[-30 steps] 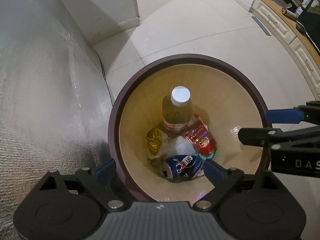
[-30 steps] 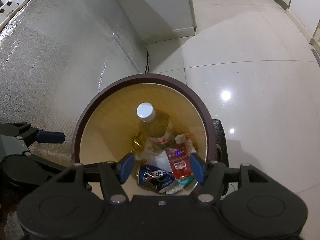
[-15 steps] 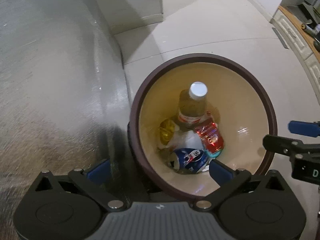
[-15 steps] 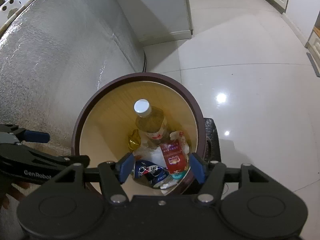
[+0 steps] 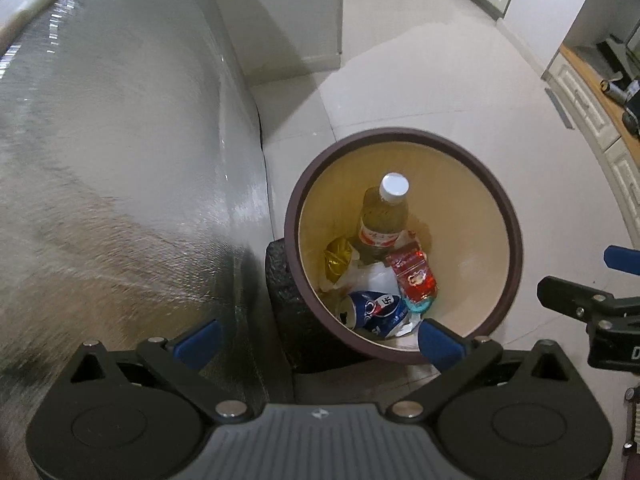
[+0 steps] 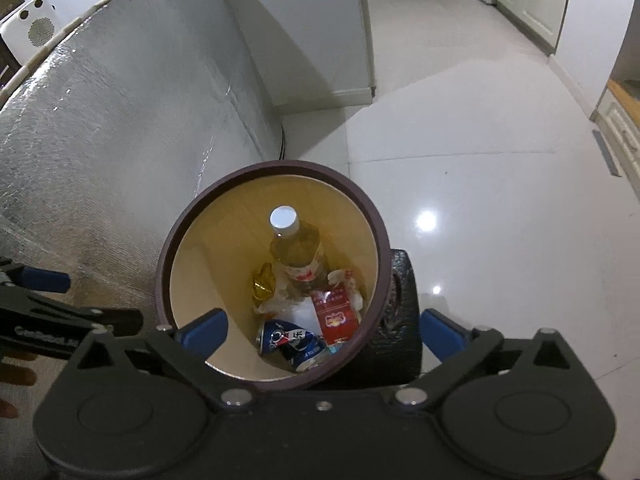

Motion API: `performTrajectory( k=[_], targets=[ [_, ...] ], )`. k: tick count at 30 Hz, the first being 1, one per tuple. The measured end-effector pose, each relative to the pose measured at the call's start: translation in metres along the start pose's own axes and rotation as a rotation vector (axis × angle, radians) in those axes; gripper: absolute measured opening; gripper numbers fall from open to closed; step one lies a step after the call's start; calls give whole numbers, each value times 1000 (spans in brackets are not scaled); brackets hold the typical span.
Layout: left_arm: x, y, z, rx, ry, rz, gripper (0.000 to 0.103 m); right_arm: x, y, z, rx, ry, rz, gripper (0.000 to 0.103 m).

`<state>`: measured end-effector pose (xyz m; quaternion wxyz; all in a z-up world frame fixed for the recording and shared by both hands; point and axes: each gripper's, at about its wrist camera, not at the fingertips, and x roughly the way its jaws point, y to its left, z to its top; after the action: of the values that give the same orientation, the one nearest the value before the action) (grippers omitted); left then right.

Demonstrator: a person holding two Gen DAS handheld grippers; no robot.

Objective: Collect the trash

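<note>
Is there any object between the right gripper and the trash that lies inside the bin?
Nothing visible does. The right gripper, its jaws opening and empty, hangs above the bin, which has no lid. The bottle, blue can and red packet lie uncovered at the bottom.

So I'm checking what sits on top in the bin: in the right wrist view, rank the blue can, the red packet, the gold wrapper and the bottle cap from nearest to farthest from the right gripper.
1. Blue can, bottom of the bin, closest to the right gripper.
2. Red packet, just right of the can.
3. Gold wrapper, further in, on the left.
4. Bottle cap, farthest.
</note>
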<state>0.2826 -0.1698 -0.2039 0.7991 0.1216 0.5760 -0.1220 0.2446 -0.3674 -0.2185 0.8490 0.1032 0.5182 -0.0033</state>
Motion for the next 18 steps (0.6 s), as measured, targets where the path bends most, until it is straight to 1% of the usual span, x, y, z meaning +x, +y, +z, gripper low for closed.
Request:
performTrajectory(
  k=[6,11,15,18],
  targets=[
    [-43,4,-17,-3,-93,-5,103,-34,5,-12,-13,-63,-45,103],
    [-85,6,-33,-17,-182,-31,103,-73,7,-21,11,-129,-39,103],
    [-119,4,-50,-23,-260,-30,103,-106,13,-31,14,-192,-26,103],
    [-144,6,-63,-36,-299,-31,103,-132,17,-41,24,-246,-18,103]
  ],
)
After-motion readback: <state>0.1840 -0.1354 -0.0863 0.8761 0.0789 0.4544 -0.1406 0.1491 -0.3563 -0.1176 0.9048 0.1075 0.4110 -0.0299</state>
